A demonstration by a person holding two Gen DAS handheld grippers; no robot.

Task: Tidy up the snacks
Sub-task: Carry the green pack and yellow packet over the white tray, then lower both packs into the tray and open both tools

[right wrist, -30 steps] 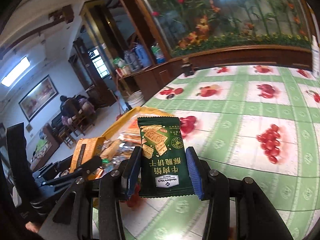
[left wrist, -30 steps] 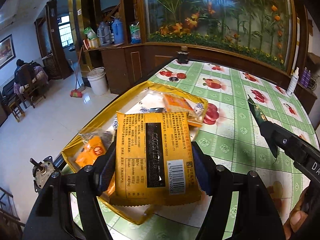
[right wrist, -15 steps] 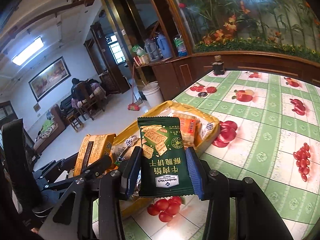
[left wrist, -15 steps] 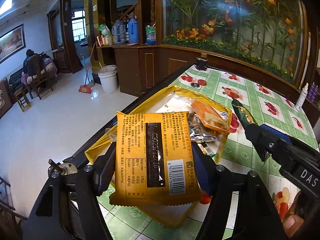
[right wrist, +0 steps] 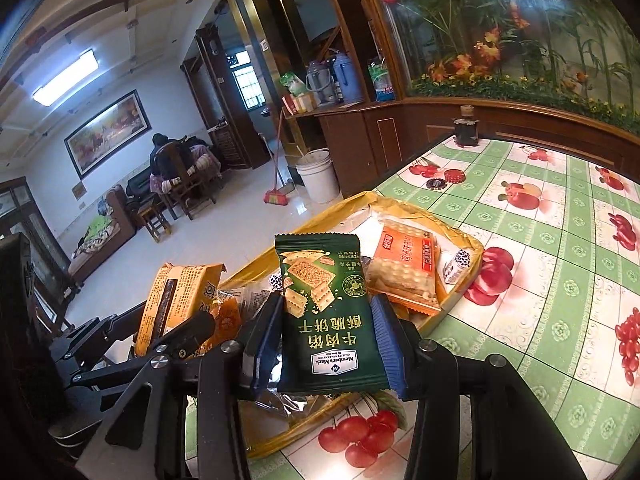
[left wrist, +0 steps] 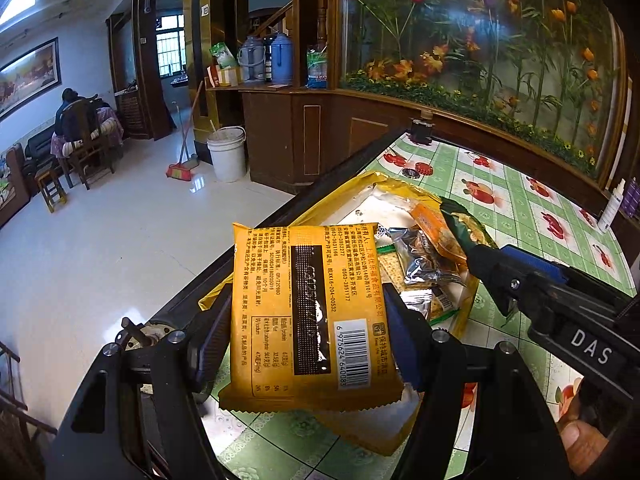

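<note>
Hovering over the shallow yellow tray (right wrist: 472,242) on the bench, your left tongs (left wrist: 308,328) are pinching the orange foil packet (left wrist: 308,312); your right tongs (right wrist: 326,340), just beside them, are clamping the dark-green cracker packet (right wrist: 326,312) upright, tray lying directly ahead.

Both views are sharp at the centre and bend strongly toward the edges, where the corners fall to black. A ceiling light (right wrist: 66,78) burns white in the right wrist view, and a window (left wrist: 166,51) at the back is blown out. The tiled floor (left wrist: 100,240) shines with pale reflected light. Glare washes over the glass panel (left wrist: 480,40) with flowers. Print on the yellow packet (left wrist: 308,312) reads crisply. The near frame parts at the bottom lie in dark shadow.
</note>
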